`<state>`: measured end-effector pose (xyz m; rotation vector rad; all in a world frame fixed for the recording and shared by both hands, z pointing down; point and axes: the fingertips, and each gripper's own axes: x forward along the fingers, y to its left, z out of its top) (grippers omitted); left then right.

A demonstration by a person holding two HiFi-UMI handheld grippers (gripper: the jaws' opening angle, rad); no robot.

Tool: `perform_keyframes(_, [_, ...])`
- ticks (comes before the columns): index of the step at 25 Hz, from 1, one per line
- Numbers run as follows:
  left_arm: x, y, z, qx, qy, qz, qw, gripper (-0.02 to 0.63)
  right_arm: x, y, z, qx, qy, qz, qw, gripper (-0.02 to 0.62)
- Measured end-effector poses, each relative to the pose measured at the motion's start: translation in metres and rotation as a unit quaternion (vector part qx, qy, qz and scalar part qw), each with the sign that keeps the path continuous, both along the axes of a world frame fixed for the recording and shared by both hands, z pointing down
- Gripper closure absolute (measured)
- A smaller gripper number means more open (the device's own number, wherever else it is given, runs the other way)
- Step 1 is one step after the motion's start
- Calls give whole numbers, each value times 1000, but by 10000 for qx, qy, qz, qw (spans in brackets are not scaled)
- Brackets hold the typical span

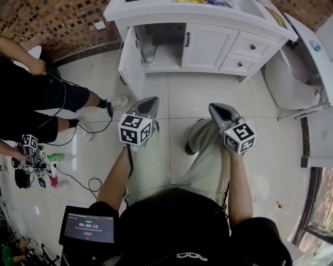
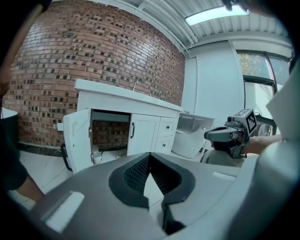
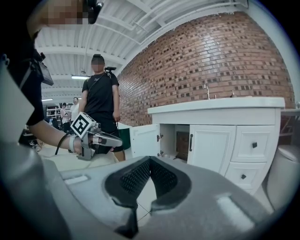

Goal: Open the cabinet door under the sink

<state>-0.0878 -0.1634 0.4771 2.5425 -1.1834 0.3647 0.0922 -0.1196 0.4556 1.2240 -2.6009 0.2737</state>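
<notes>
Cabinet door [image 1: 130, 61] under sink hangs swung wide. My left tool [image 1: 148, 104] and right tool [image 1: 217, 109] both pinched closed, empty, well apart from it. Risk: unheld door drifts shut, or I bump it approaching.

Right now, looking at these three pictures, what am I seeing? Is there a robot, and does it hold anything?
No robot: a person holds a grey two-jaw gripper with a marker cube in each hand. The downward picture comes from a camera on the person's head and shows the left gripper and right gripper above the person's knees. The other two come from cameras riding on each gripper. Both grippers' jaws are together, holding nothing. On the pale tiled floor stands a white sink cabinet; its left door hangs open, its right door with the black handle is closed.
</notes>
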Motion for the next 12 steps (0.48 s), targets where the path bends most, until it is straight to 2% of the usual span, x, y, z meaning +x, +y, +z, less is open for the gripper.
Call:
perform_keyframes(8, [9,2,3,142,-187,89,9997,589,2,-8,16,-129,27,66,9999,604])
perform_keyframes(12, [6,3,1,192,-134,77,9997,589,1,-9,19,-148,58,49,9999,604])
